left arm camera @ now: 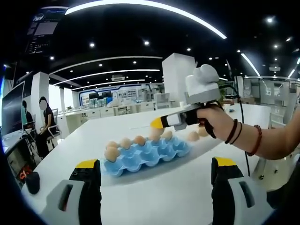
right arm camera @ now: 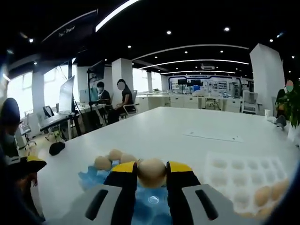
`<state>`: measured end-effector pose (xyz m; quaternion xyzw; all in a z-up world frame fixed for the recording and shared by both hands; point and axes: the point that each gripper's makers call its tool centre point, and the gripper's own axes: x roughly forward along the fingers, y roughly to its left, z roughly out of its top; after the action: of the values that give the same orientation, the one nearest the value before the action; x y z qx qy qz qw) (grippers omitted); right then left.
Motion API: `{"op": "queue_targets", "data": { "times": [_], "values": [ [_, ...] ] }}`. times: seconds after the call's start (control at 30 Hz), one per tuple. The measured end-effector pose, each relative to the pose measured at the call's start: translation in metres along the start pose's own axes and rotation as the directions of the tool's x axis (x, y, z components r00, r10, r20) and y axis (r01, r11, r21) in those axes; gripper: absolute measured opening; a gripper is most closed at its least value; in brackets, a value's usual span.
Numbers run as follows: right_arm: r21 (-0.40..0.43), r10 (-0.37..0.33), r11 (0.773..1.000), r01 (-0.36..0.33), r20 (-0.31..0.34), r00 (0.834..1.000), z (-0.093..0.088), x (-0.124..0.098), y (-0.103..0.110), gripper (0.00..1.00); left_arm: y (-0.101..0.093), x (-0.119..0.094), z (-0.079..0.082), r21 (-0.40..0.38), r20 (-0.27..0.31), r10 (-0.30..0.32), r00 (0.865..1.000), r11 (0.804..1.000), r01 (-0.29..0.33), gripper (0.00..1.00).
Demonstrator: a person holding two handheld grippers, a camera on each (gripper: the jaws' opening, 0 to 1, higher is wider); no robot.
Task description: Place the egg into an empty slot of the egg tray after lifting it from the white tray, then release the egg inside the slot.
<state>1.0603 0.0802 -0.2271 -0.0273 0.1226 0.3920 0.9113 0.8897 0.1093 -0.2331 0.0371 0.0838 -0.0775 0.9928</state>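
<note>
My right gripper [right arm camera: 151,169] is shut on a tan egg [right arm camera: 151,175], held just above the blue egg tray [right arm camera: 92,181]. Three eggs [right arm camera: 115,155] sit along that tray's far left side. The white tray [right arm camera: 236,169] lies to the right with eggs [right arm camera: 263,195] at its near corner. In the left gripper view, a hand holds the right gripper [left arm camera: 157,123] over the back of the blue egg tray [left arm camera: 154,155], whose far row holds eggs [left arm camera: 111,153]. My left gripper [left arm camera: 155,164] stands open, well short of the tray, with nothing between its jaws.
A large white table [right arm camera: 154,126] carries a sheet of paper [right arm camera: 213,136] and a small black object [right arm camera: 56,148]. Seated people [right arm camera: 123,98] work at desks beyond the table's left edge. A plant [right arm camera: 289,105] stands at the right.
</note>
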Motion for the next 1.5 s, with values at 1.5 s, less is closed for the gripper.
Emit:
{"op": "queue_targets", "data": {
  "times": [1.5],
  "values": [
    [-0.117, 0.178, 0.975, -0.188, -0.092, 0.98, -0.039, 0.064, 0.074, 0.25, 0.019, 0.008, -0.014, -0.02, -0.03, 0.015, 0.999, 1.0, -0.016, 1.0]
  ]
}}
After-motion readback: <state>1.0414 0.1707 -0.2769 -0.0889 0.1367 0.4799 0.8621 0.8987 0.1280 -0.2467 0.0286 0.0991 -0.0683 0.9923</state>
